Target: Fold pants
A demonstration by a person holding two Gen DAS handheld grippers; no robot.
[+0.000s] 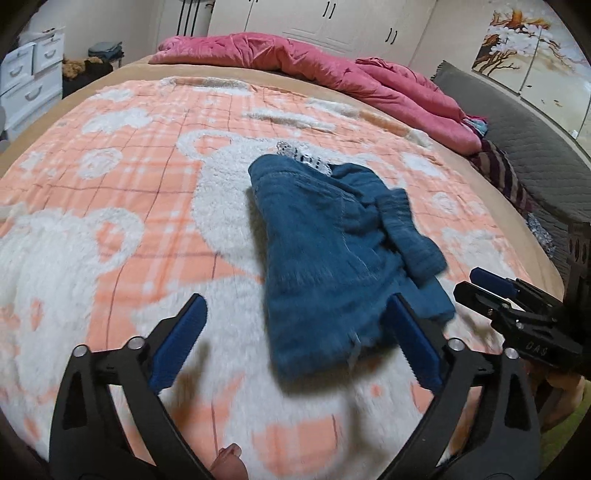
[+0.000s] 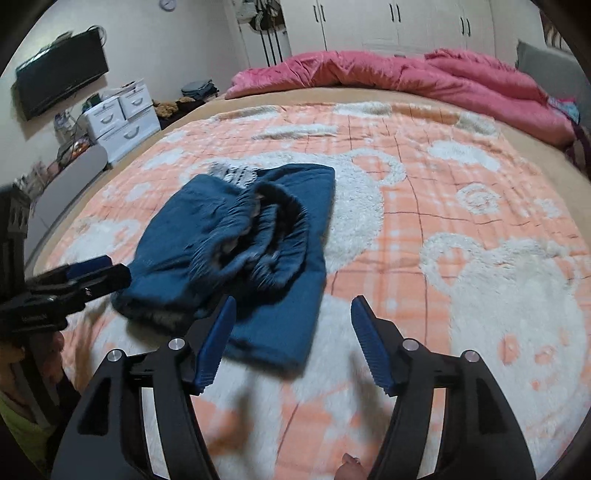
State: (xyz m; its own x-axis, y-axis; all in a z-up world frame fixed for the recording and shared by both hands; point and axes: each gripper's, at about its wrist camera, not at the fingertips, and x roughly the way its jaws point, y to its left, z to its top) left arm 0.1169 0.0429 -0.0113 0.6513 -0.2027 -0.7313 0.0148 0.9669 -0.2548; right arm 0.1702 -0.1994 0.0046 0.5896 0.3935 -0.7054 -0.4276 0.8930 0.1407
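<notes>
The blue pants lie bunched on the orange and white plaid blanket, with a leg part folded over and the gathered waistband on top. A white patterned bit sticks out at the far end. My left gripper is open and empty just above the pants' near edge. My right gripper is open and empty over the near right corner of the pants. The right gripper also shows in the left wrist view, the left gripper in the right wrist view.
A pink quilt lies along the far side of the bed. A grey headboard stands at the right. White drawers and a wall TV stand off the bed's left side. Wardrobes line the back wall.
</notes>
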